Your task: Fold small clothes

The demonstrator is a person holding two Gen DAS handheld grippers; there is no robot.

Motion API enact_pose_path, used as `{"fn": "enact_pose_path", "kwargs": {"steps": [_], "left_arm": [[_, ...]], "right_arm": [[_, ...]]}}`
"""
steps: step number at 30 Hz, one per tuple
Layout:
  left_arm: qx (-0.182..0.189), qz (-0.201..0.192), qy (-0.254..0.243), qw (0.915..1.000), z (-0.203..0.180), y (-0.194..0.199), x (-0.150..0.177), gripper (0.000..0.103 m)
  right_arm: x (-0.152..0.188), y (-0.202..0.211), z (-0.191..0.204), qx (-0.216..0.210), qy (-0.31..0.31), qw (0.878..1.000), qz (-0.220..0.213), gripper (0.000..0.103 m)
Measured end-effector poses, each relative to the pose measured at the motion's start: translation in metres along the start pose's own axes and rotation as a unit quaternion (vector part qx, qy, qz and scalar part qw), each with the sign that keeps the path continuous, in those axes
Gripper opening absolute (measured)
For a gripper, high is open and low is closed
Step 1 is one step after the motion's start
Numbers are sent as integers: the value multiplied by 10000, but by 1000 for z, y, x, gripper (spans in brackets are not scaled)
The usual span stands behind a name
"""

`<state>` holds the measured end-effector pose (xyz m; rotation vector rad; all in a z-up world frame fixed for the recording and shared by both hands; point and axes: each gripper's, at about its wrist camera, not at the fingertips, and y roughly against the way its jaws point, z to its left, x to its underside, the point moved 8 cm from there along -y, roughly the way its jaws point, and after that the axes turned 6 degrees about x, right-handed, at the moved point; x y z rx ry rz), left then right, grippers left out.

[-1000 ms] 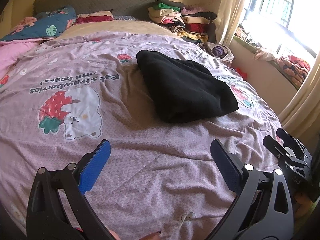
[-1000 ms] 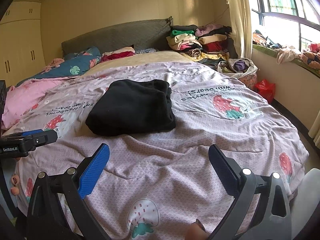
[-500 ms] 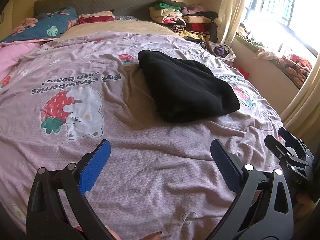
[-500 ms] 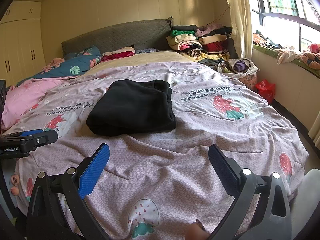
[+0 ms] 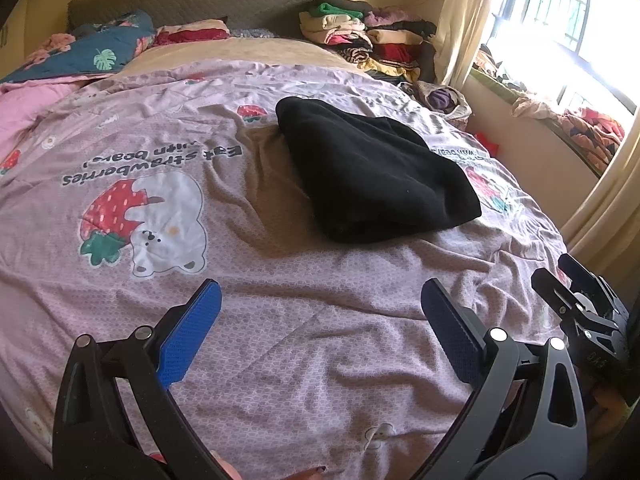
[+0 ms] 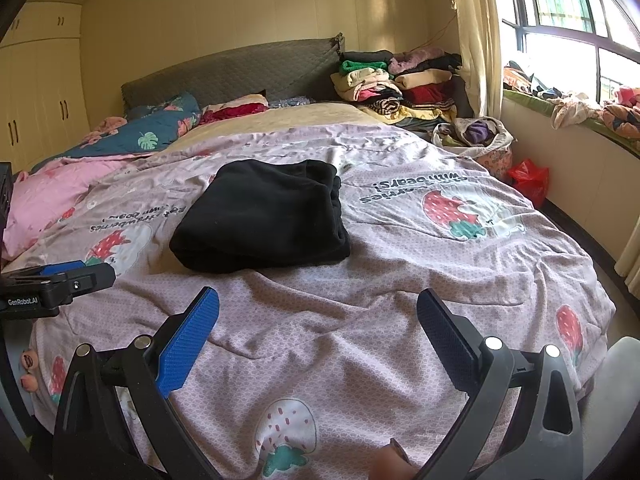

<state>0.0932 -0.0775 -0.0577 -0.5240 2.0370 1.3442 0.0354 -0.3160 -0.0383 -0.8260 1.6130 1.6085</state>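
A black garment lies folded into a thick rectangle in the middle of the bed, on a mauve cover printed with strawberries and bears. My left gripper hovers open over the cover near the bed's front edge, well short of the garment, with nothing between its blue pads. My right gripper is also open and empty, short of the garment's near edge. The right gripper shows at the right of the left wrist view; the left gripper shows at the left of the right wrist view.
A stack of folded clothes sits at the head of the bed by the curtain. A basket of laundry and a red bag stand on the floor to the right. Pillows and a pink quilt lie at the left.
Both grippers stay open and almost still. The left wrist view has crept slightly forward and right; the garment has not moved.
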Motion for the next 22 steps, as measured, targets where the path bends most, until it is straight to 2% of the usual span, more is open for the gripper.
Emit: {"fn": "enact_pose_path", "kwargs": {"steps": [6, 8, 12, 14, 16, 17, 18, 19, 21, 22], "left_arm": [[-11, 66, -19, 10000, 1, -4, 1, 94], [20, 150, 153, 9998, 7, -8, 3, 94], [-135, 193, 286, 9993, 23, -9, 2, 94], [-266, 162, 471, 9984, 44, -6, -3, 94], [-578, 116, 712, 9957, 85, 0, -13, 94], [-781, 82, 874, 9931, 112, 5, -18, 94], [-940, 55, 999, 9905, 134, 9, -22, 94], [-1230, 10, 1183, 9853, 172, 18, -27, 94], [-1891, -52, 1504, 9703, 245, 39, -34, 94], [-2122, -68, 1576, 9644, 272, 46, -36, 94]], "right_arm": [[1, -1, -8, 119, -97, 9999, 49, 98], [3, -3, -23, 276, -307, 9991, 125, 98], [8, 3, -91, 920, -1068, 9898, 195, 98], [18, 11, -163, 1671, -1589, 9728, 237, 98], [38, 22, -241, 2513, -2035, 9456, 360, 98], [53, 30, -285, 3024, -2274, 9243, 499, 98], [73, 40, -332, 3536, -2552, 8975, 656, 98], [88, 45, -363, 3808, -2722, 8801, 795, 98], [130, 55, -430, 4365, -3026, 8362, 1366, 98], [154, 59, -463, 4587, -3232, 8106, 1677, 98]]}}
